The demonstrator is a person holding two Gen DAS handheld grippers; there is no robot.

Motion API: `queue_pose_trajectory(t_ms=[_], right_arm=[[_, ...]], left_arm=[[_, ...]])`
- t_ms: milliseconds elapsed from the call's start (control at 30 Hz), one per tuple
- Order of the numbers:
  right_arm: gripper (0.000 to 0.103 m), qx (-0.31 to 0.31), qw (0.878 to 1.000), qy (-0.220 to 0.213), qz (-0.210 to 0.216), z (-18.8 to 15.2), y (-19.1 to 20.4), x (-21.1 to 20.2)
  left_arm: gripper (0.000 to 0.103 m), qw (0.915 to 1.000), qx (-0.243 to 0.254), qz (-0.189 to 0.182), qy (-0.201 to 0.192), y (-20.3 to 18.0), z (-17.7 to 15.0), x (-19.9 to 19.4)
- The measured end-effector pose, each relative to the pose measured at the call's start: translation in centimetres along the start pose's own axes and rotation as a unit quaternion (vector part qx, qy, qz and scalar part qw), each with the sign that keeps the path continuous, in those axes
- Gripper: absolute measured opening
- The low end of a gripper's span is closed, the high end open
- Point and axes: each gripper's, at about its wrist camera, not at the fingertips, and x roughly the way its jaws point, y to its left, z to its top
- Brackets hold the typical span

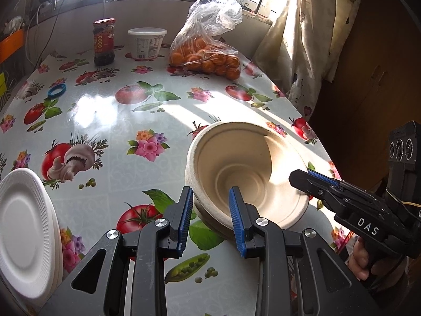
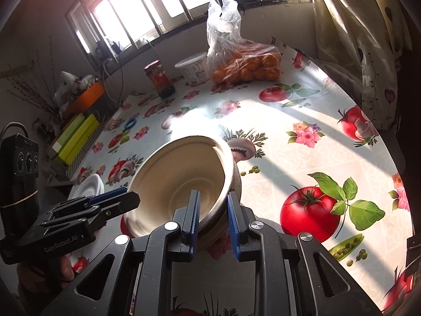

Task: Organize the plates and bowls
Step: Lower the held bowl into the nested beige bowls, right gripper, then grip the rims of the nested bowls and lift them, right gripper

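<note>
Two grippers: both clamp one stack of beige bowls, tilted, over the near part of the table; whether its low edge touches the cloth cannot be told
Left gripper: blue pads astride the near rim, one outside the wall, one inside the bowl, nearly closed on it
Right gripper: pads pinch the rim on the opposite side, narrow gap filled by the wall; in the left view only its tip shows at the bowl's right edge
Bowls look: matte beige pulp, ringed floor, several rims nested, mouth tipped toward the cameras
Plates: white foam, ribbed rim, stacked at the table's left edge, well apart from the bowls
Bag: clear plastic, holds orange fruit, far side by the window
Tub: white, lid on, contents hidden
Jar: red label and lid, dark contents at the bottom
Blue ring: flat on the cloth, left side
Left view only: plates large and close, rib detail clear; curtain at right
Right view only: green and yellow boxes and an orange bin off the table's left; plates small, partly behind the left gripper
</note>
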Motion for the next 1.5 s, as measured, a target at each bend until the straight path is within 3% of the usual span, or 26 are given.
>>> queue_pose_trajectory(t_ms=[267, 500, 1100, 1133, 1200, 1500], right_arm=[[0.022, 0.002, 1.000, 0.000, 0.000, -0.1, -0.2, 0.1], [0.032, 0.004, 1.000, 0.000, 0.002, -0.3, -0.3, 0.1], [0.038, 0.011, 1.000, 0.006, 0.002, -0.5, -0.9, 0.5], [0.038, 0.012, 1.000, 0.006, 0.002, -0.5, -0.9, 0.5], [0.039, 0.012, 1.000, 0.006, 0.002, -0.5, -0.9, 0.5], [0.049, 0.015, 1.000, 0.002, -0.001, -0.4, -1.2, 0.3]], left_arm=[[0.030, 1.0000, -0.002, -0.003, 0.002, 0.0, 0.0, 0.1], [0.030, 1.0000, -0.004, -0.005, 0.000, 0.1, -0.1, 0.2], [0.030, 1.0000, -0.004, 0.005, 0.005, 0.3, -0.4, 0.6], [0.030, 1.0000, -0.004, 0.007, 0.005, 0.3, -0.4, 0.6], [0.045, 0.9999, -0.005, 0.015, 0.002, 0.4, -0.4, 0.5], [0.046, 0.9993, -0.014, 0.032, -0.012, 1.2, -0.8, 0.3]])
